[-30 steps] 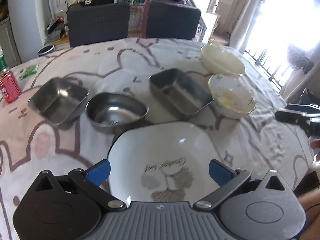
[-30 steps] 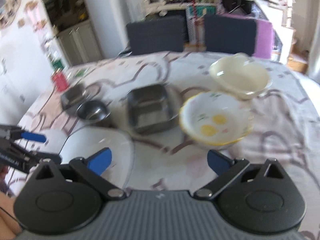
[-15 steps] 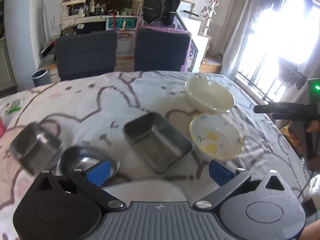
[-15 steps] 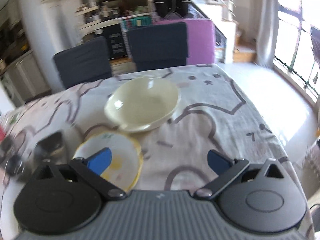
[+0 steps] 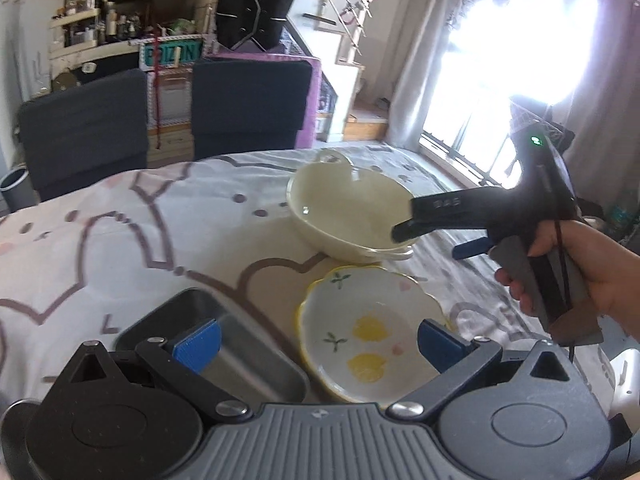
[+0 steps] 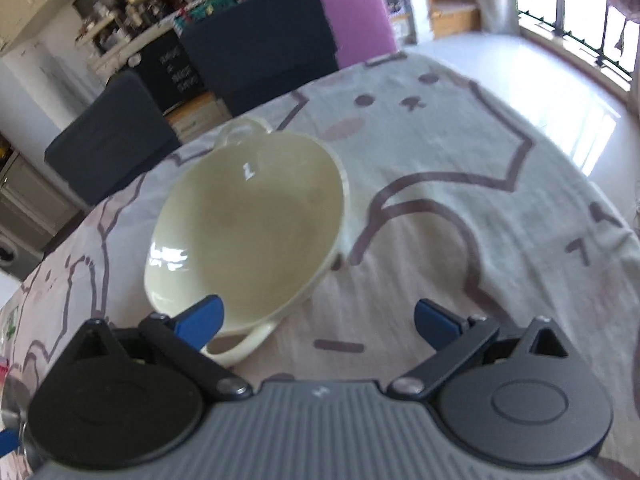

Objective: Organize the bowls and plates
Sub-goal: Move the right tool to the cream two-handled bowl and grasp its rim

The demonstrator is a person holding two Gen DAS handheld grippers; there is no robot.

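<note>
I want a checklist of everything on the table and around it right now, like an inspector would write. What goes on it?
Surface: table under a pale tablecloth with brown cartoon outlines.
Job's things: cream two-handled bowl, empty, upright; lemon-print bowl with yellow scalloped rim, beside a steel rectangular pan.
Clutter: nothing seen on the cloth near the bowls.
Grippers: left gripper open, above the pan and lemon-print bowl, holding nothing; right gripper open, at the cream bowl's near handle, not gripping; a hand holds it.
Cables: thin dark cord along the right gripper's handle.
Surroundings: two dark chairs, cluttered shelves, bright window.
</note>
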